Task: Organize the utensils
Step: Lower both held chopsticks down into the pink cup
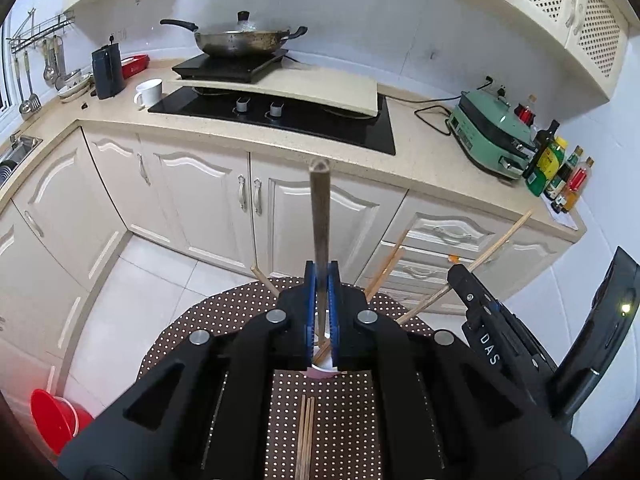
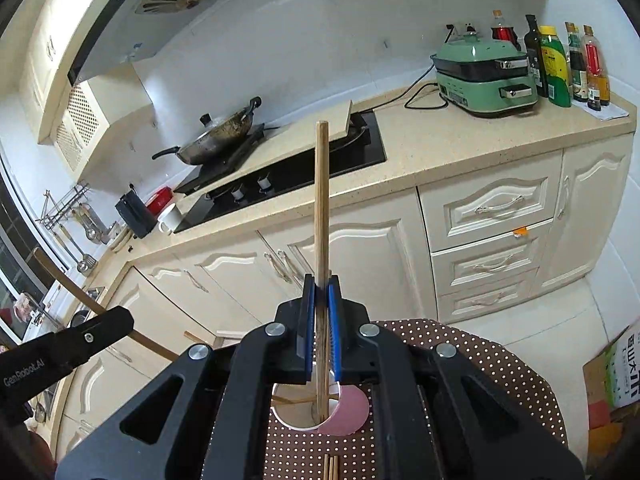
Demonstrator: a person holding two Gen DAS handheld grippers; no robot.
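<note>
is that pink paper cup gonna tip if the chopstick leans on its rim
Probably yes: the pink paper cup looks thin and light, with only a few chopsticks inside. The long chopstick in the right gripper stands well above the rim, so it would likely lever the cup over.

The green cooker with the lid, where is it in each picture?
Left wrist view: the green cooker sits on the counter at the right, just left of the bottles.
Right wrist view: the green cooker sits on the counter at the upper right, again just left of the bottles.
Shared landmark: the wok on the stove, far left of the cooker in both.
</note>
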